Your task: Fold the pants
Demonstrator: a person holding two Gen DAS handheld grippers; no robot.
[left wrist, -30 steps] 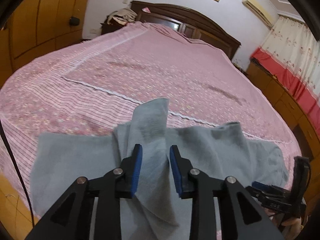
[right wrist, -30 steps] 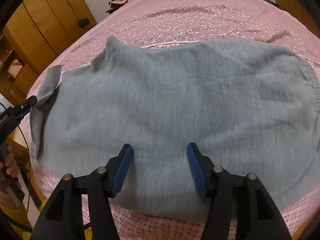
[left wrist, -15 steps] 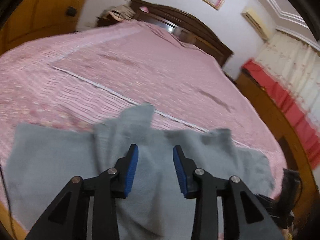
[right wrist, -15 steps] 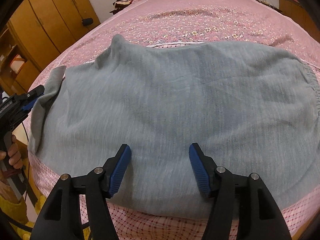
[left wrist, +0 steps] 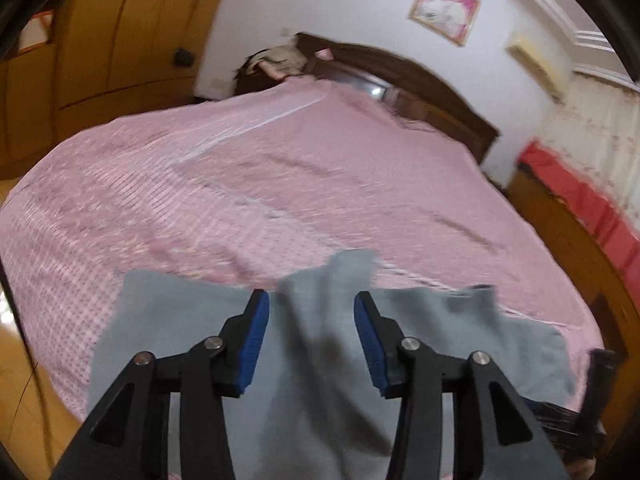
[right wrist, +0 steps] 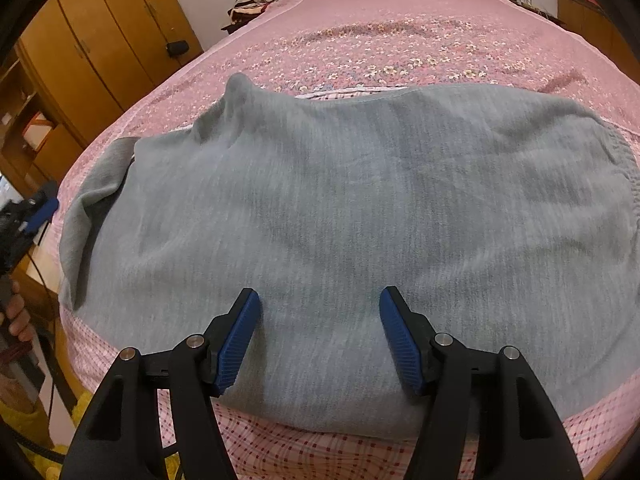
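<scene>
Pants [right wrist: 360, 220] spread flat on pink bedspread [right wrist: 400, 40]; wooden wardrobe [right wrist: 100, 40] beside.

Grey pants [right wrist: 352, 216] lie spread across the near end of a bed [right wrist: 400, 40] covered in a pink flowered sheet, one corner of the cloth bunched up at the far left. The right hand-held gripper [right wrist: 320, 340] hangs over the near hem, its blue pads apart and off the cloth. At the left edge, the left hand-held gripper [right wrist: 38, 212] is beside the pants' folded-over end. Wooden wardrobes [right wrist: 100, 40] stand at the left.
</scene>
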